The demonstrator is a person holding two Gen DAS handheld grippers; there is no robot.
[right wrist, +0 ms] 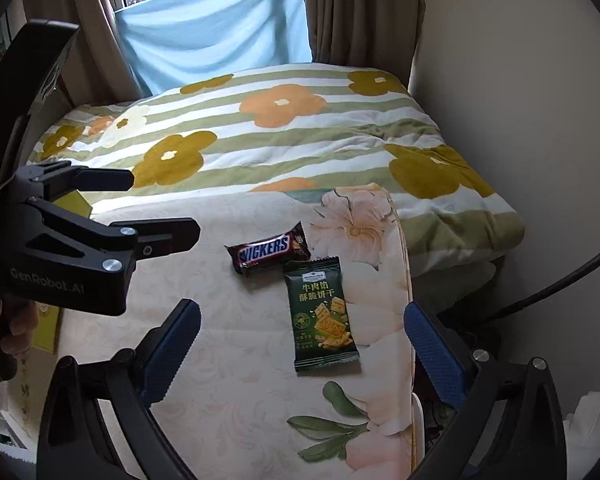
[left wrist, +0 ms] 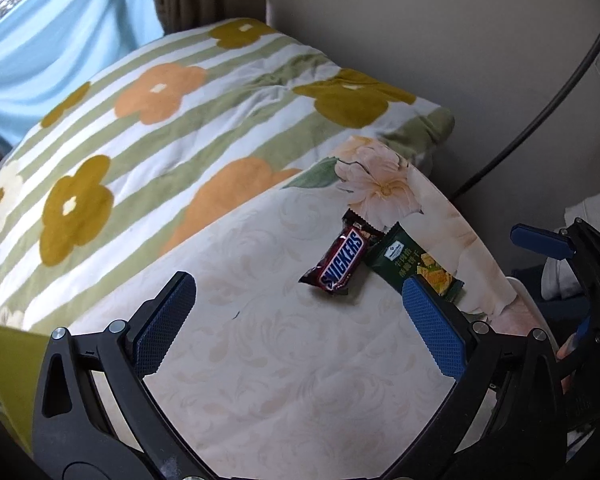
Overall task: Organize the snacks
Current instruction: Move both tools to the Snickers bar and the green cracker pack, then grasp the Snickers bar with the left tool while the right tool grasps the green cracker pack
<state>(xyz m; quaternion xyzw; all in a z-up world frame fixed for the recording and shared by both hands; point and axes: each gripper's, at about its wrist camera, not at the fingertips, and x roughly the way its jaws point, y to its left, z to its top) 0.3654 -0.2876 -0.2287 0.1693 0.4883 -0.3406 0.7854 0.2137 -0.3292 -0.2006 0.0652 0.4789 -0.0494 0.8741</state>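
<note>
Bed by a window, cream floral sheet near, striped flower quilt far. Snickers lies mid-sheet, green cracker pack touching its right end, toward the sheet's right edge. Left gripper spread, empty, its right finger covering a pack corner. Right gripper spread, empty, near the pack. Yellow-green thing at left, cut off, unclear.

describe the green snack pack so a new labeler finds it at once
Start at the cream floral-patterned mattress in front of the striped flower quilt. Two snacks lie on it near its right edge. The green cracker packet is the flat, dark green one with Chinese text, nearer the camera than the brown Snickers bar.
</note>
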